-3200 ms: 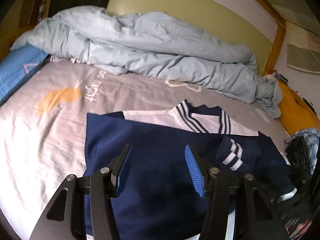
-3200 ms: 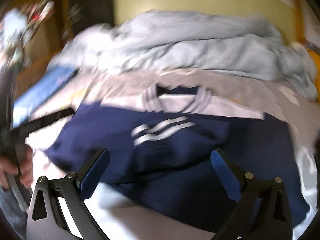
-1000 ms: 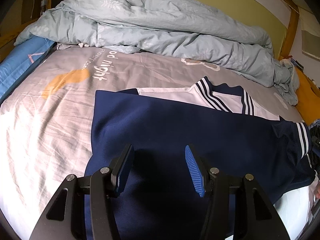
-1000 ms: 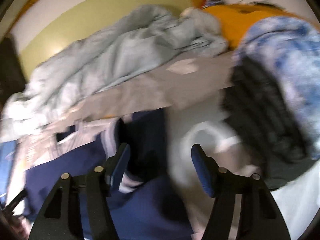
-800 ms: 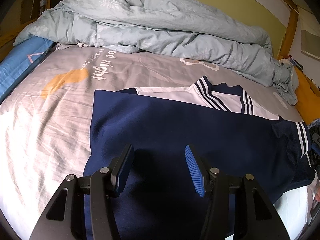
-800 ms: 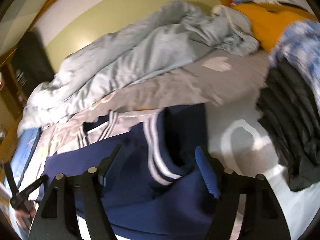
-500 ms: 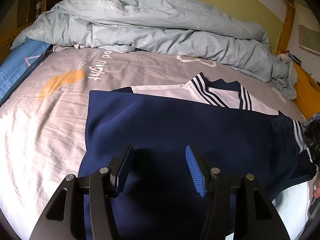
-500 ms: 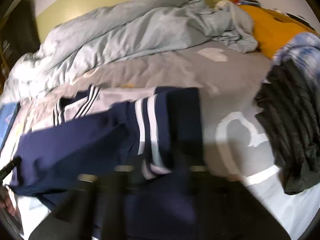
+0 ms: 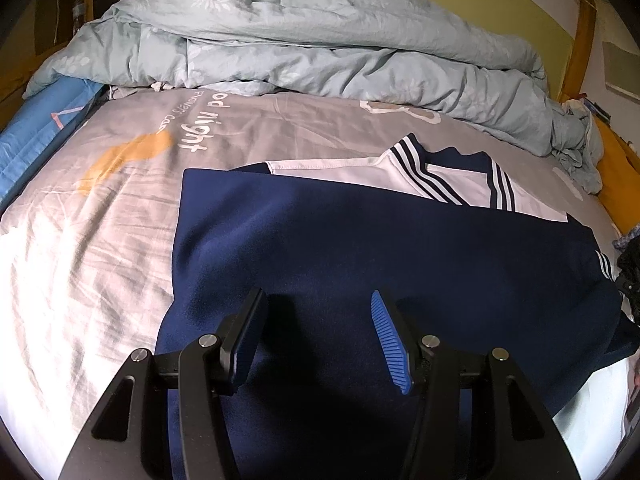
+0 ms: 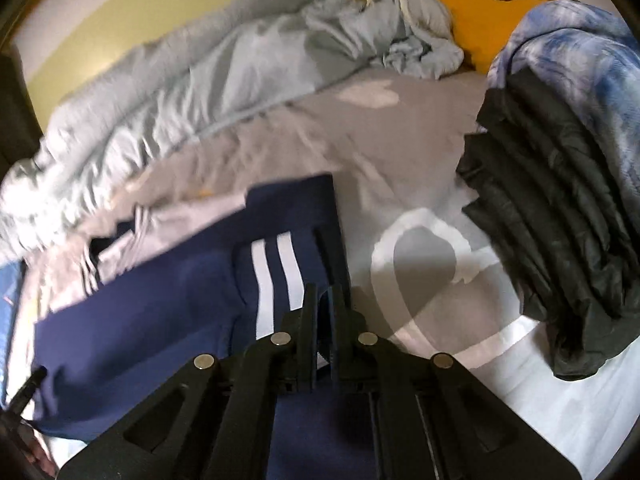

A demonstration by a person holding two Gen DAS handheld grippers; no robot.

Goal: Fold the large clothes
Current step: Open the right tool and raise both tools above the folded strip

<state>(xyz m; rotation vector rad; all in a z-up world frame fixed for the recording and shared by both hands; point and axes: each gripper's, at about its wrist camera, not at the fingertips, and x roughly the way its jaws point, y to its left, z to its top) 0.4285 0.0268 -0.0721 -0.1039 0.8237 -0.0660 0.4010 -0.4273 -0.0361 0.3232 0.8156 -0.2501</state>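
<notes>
Jersey [image 9: 400, 240], navy with white stripes, lies flat on the bed [image 9: 100, 220], its white collar toward the far side. Nearest, the left gripper [image 9: 318, 334] hangs over the navy cloth with jaws apart, nothing between them. The right gripper [image 10: 323, 300] is pinched on the striped cuff [image 10: 276, 276] at the jersey's right edge. A dark jacket [image 10: 560, 240] lies beside it. A rumpled duvet [image 9: 320, 48] lines the bed's far edge.

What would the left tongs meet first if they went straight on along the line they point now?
Most likely the navy top spread on the bed. The open left tongs angle down over its dark body, with nothing visible between the fingers and the fabric. How far above it they stand is unclear.
</notes>
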